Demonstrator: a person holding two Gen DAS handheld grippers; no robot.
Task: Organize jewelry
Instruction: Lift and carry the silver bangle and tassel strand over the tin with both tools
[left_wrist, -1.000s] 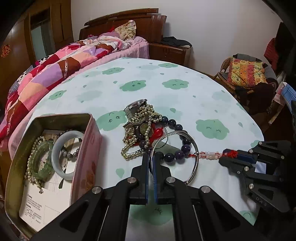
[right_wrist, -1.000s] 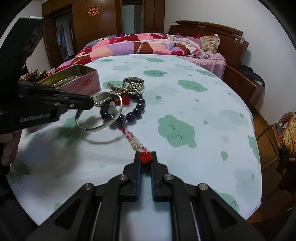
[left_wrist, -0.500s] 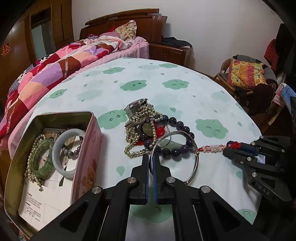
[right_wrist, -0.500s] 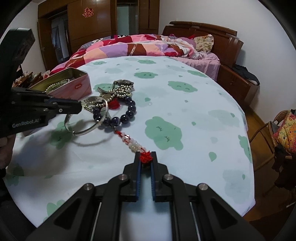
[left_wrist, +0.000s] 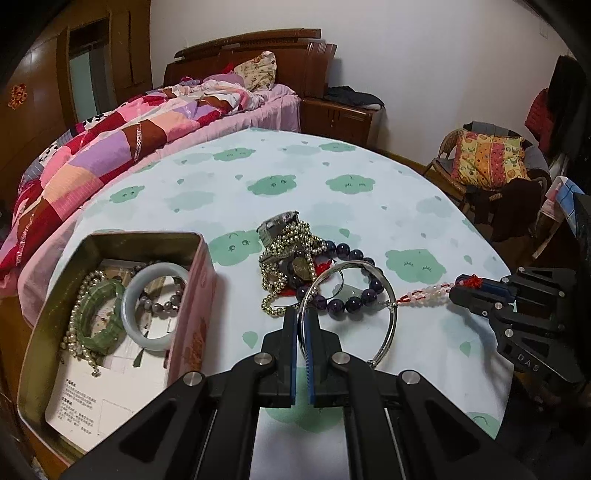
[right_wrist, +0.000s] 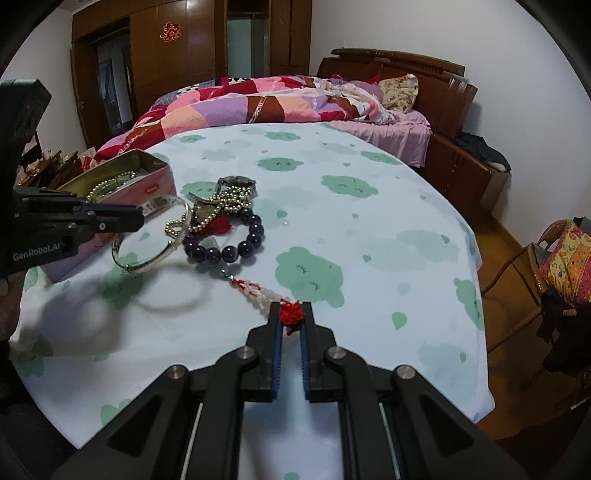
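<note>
Two tongs, both closed on jewelry. Left tongs (left_wrist: 303, 317) are pinching the rim of a silver bangle (left_wrist: 384, 321), which is hanging raised above the tabletop (right_wrist: 369, 229), its shadow lying below it in the right wrist view. Right tongs (right_wrist: 291, 317) are gripping the red knot (right_wrist: 291, 314) at the end of a pale bead tassel (right_wrist: 258, 293); the tassel is trailing back to a dark bead bracelet (right_wrist: 240, 251) that is resting on the cloth. Just behind the bracelet, a tangled pile is lying: a gold bead chain (left_wrist: 284, 266), a watch (left_wrist: 279, 223), and red thread beneath. The bangle appears to be overlapping the bracelet, and whether they are touching cannot be told.

To the left, an open tin (left_wrist: 192, 295) is standing, already holding a jade bangle (left_wrist: 155, 306), a green bracelet (left_wrist: 99, 317), a pearl string (left_wrist: 74, 332) and a grey bead bracelet, all on printed paper.

Progress, as judged: roughly half done. Four pieces are sitting in the tin; bangle, dark bracelet, chain and watch are remaining outside. The bangle seems next for the tin.
</note>
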